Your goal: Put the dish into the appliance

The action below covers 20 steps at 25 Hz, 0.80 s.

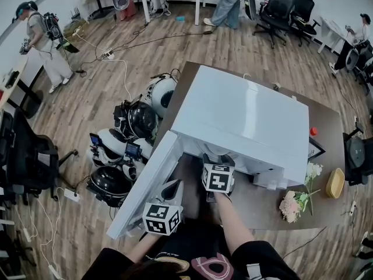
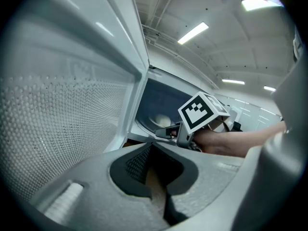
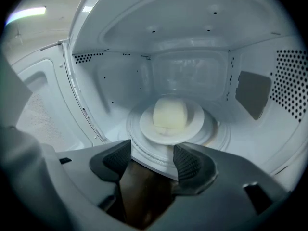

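A white microwave [image 1: 245, 115] stands on a brown table [image 1: 326, 121] with its door [image 1: 145, 185] swung open to the left. Inside, a white plate [image 3: 192, 124] carrying a pale bun [image 3: 169, 113] rests on the turntable. My right gripper [image 3: 151, 165] is at the cavity's front edge, jaws wide open, nothing held; the plate lies just beyond its fingertips. It also shows in the head view [image 1: 218, 159]. My left gripper [image 1: 172, 186] hovers beside the door's inner face [image 2: 72, 105], its jaws [image 2: 156, 170] slightly apart with nothing between them.
Pale flowers [image 1: 294, 203], a yellow bowl [image 1: 335, 182] and a small red thing [image 1: 313, 131] lie on the table right of the microwave. Several round helmet-like devices [image 1: 134, 121] sit on the floor to the left. A person [image 1: 44, 39] stands far left; office chairs [image 1: 280, 7] behind.
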Available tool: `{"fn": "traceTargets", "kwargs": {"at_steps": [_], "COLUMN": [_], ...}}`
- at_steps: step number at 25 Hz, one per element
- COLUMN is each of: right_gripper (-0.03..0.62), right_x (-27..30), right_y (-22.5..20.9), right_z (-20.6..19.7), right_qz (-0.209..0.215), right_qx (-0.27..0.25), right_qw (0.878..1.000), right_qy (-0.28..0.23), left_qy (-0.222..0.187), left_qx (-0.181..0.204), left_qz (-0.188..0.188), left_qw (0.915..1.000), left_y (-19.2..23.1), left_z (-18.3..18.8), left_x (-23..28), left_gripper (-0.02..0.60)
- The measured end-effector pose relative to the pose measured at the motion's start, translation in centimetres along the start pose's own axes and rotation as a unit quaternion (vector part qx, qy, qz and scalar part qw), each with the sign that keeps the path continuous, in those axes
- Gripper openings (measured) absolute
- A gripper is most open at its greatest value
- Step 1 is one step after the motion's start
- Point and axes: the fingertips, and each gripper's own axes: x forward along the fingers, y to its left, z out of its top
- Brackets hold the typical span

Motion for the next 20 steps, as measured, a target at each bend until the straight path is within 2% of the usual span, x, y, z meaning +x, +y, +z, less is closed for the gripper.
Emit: {"fn": "traceTargets", "kwargs": {"at_steps": [3, 20], "right_gripper": [0.288, 0.301], "right_x": [-0.16, -0.42], "right_y": [0.19, 0.51], "right_z": [-0.1, -0.62], "right_qz": [0.013, 0.006], "right_qx": [0.016, -0.007], "right_qw": [1.0, 1.0], "right_qy": [0.004, 0.022], "left_qy": [-0.002, 0.0], "left_qx": [0.002, 0.004], "left_qz": [-0.002, -0.014], "left_qw": [1.0, 0.9999], "left_y": [-0.05, -0.44], "left_z": [0.03, -0.01], "left_x": [0.04, 0.6], "left_gripper": [0.009, 0.009]}}
